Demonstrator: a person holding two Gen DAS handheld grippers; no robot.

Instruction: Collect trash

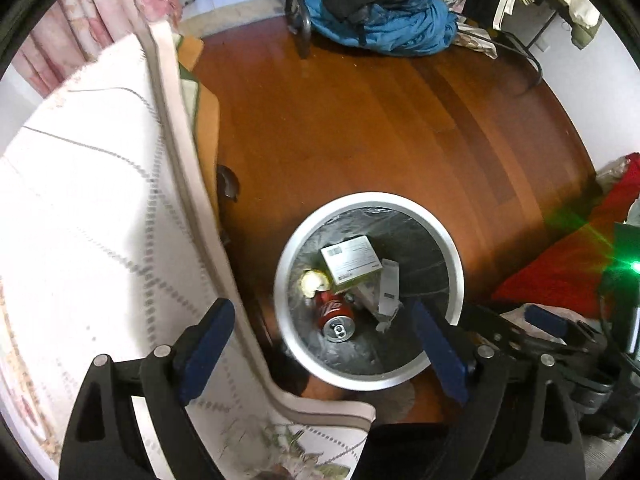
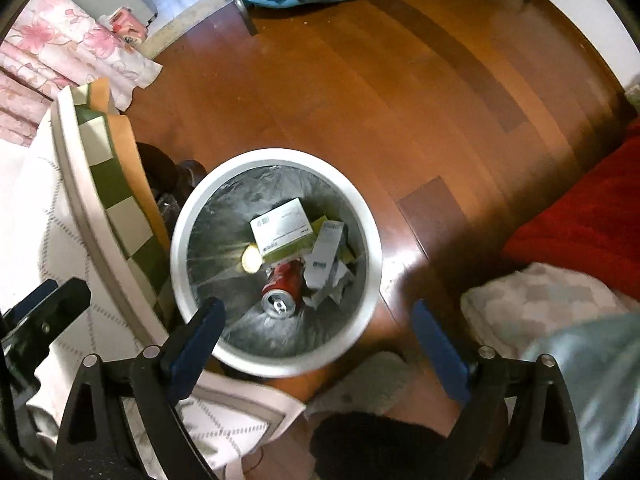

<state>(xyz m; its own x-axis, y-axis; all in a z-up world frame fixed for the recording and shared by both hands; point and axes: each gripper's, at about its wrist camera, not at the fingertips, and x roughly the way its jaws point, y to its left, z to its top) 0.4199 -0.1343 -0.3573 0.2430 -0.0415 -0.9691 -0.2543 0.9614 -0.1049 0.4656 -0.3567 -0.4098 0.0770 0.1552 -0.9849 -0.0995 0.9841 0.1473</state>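
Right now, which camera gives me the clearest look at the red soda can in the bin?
The right wrist view: the red soda can lies near centre, unobstructed, silver top facing up. The left wrist view shows it too, smaller and lower in the round white bin.

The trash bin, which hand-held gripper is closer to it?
Right, I think. The right hand-held gripper hovers open over the trash bin; the left hand-held gripper, also open, sits mostly beside it.

Wooden floor (image 2: 400, 100), pink floral curtain (image 1: 80, 20).
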